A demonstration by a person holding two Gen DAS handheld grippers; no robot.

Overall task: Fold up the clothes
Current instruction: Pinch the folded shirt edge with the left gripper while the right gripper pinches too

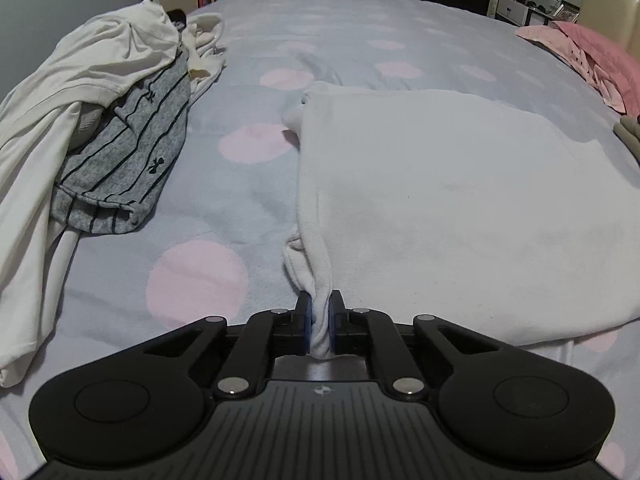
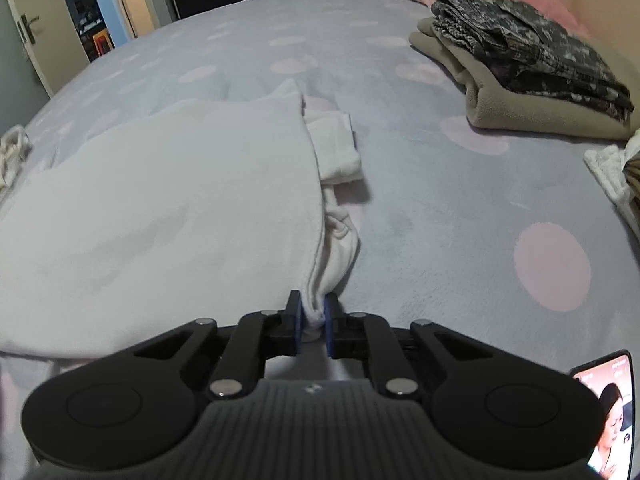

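While both grippers pinch it, I read the white fleece garment (image 1: pixel 460 208) as soft, light and floppy, lying flat mid-bed with its bulk toward 12 o'clock. My left gripper (image 1: pixel 320 322) is closed on a twisted near corner; my right gripper (image 2: pixel 311 320) is clamped on the opposite near corner, pads nearly together. I judge 2 corner holds best, since thick pile may sag and slide on the dotted blanket (image 1: pixel 240 208).

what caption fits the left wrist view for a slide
Left hand-held gripper pinches white garment's near corner on the dotted bedspread.
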